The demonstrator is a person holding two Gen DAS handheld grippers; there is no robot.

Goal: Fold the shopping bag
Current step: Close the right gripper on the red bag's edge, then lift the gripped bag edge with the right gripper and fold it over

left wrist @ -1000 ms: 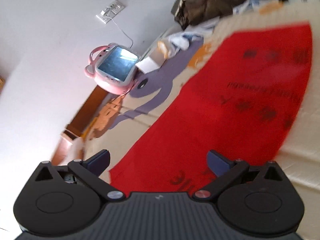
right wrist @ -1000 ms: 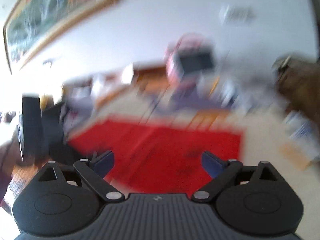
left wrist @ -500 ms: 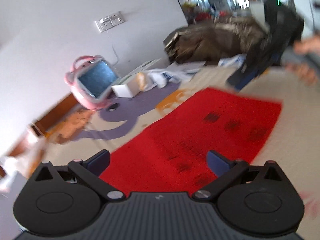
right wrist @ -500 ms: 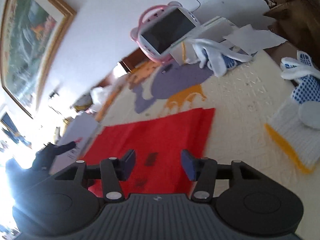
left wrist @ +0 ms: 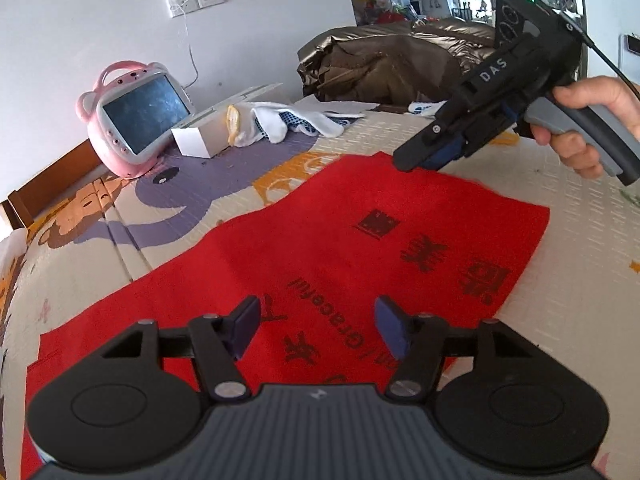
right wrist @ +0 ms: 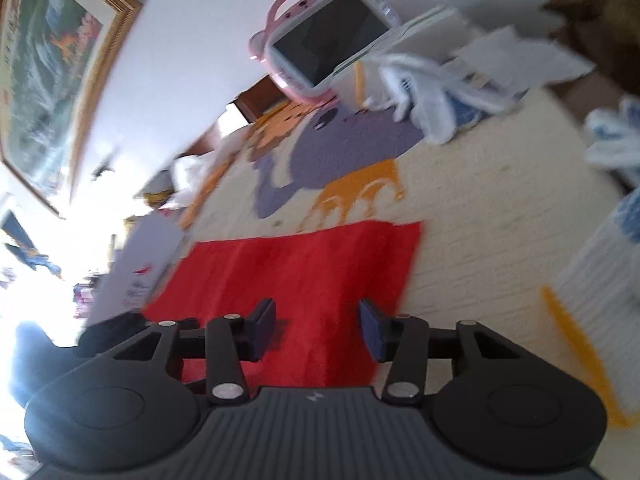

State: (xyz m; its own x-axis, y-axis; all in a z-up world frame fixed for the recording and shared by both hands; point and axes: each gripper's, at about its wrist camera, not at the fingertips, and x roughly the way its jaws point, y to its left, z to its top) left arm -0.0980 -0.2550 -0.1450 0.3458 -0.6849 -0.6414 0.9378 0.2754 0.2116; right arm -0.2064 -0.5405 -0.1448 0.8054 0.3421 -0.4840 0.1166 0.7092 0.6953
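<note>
Left claw: the left gripper (left wrist: 316, 330) hangs just above the near half of the flat red fabric shopping bag (left wrist: 320, 256), its blue-padded jaws spread apart and holding nothing.
Change, left view: half a second ago this view was blurred and tilted; now it is sharp and level, so the left hand seems to have steadied over the bag.
Bag: it lies spread flat on the cream play mat with purple and orange cartoon animals (left wrist: 568, 280), dark printed lettering facing up, with no fold in it yet.
Right claw: the right gripper (left wrist: 416, 158) is at the bag's far corner, its tip touching or just above the red edge; in its own view (right wrist: 318, 322) the jaws stand parted with the cloth between and below them, not yet clenched.
Change, right view: the red corner (right wrist: 304, 272) sits closer under the fingers than half a second ago.
Meaning: both claws look placed to pinch an edge; the first fold is probably about to begin.
Beyond: a pink bear-eared toy screen (left wrist: 134, 120) stands well past the bag, by the wall.
</note>
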